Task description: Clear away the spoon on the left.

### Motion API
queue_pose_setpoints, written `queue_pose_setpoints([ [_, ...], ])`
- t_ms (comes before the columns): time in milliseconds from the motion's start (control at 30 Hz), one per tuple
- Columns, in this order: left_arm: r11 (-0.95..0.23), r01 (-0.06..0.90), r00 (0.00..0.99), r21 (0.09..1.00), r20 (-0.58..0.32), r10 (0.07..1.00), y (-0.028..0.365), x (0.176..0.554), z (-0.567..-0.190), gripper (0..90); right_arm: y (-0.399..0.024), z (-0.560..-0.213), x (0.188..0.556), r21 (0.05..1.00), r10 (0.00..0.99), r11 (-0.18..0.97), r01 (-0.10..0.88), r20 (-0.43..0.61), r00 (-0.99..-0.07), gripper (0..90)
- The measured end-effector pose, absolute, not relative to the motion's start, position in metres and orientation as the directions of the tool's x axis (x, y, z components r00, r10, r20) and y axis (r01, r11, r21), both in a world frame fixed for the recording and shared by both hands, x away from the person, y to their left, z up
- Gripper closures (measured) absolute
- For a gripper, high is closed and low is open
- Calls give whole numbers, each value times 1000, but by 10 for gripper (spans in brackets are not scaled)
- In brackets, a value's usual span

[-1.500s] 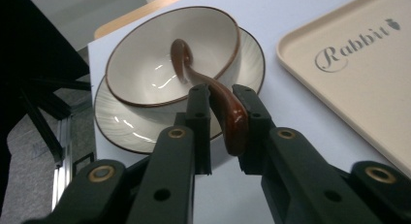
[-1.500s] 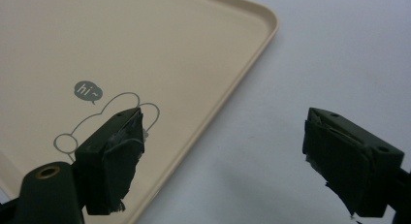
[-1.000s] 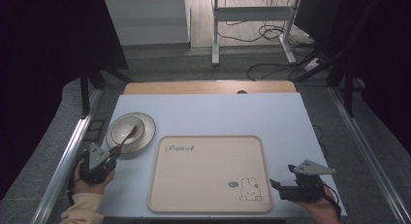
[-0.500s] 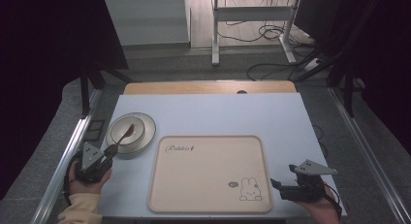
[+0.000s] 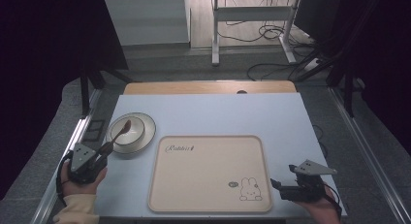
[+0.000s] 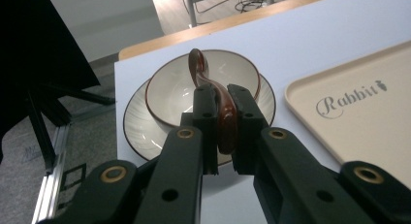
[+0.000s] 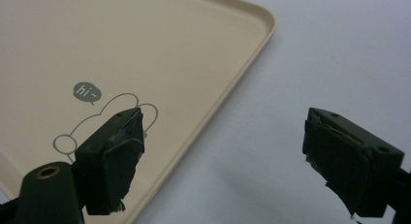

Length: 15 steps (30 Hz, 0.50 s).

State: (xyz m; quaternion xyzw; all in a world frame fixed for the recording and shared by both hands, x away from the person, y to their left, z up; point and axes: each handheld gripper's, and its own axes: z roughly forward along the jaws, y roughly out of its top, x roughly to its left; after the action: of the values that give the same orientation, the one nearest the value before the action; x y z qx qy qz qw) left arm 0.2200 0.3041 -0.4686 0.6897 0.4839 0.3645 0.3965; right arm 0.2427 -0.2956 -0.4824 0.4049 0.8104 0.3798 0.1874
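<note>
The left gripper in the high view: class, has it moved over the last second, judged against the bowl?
Yes. The left gripper, shut on the spoon, has drawn back from the bowl toward the table's near edge.

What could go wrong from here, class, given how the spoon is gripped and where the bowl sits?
1. The left gripper pinches the glossy brown spoon by its curved handle; it may twist or slip out.
2. The spoon's head is in the white brown-rimmed bowl, stacked on a matching plate; a sideways pull might tip the bowl.
3. The plate sits near the table's left edge.
</note>
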Motion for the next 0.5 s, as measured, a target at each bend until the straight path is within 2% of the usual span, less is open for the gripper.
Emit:
queue_pose_setpoints([
  [500,-192,334,287,923,94,953,298,214,-455,843,-295,-482,243,767,797,388,511,0,-604,151],
])
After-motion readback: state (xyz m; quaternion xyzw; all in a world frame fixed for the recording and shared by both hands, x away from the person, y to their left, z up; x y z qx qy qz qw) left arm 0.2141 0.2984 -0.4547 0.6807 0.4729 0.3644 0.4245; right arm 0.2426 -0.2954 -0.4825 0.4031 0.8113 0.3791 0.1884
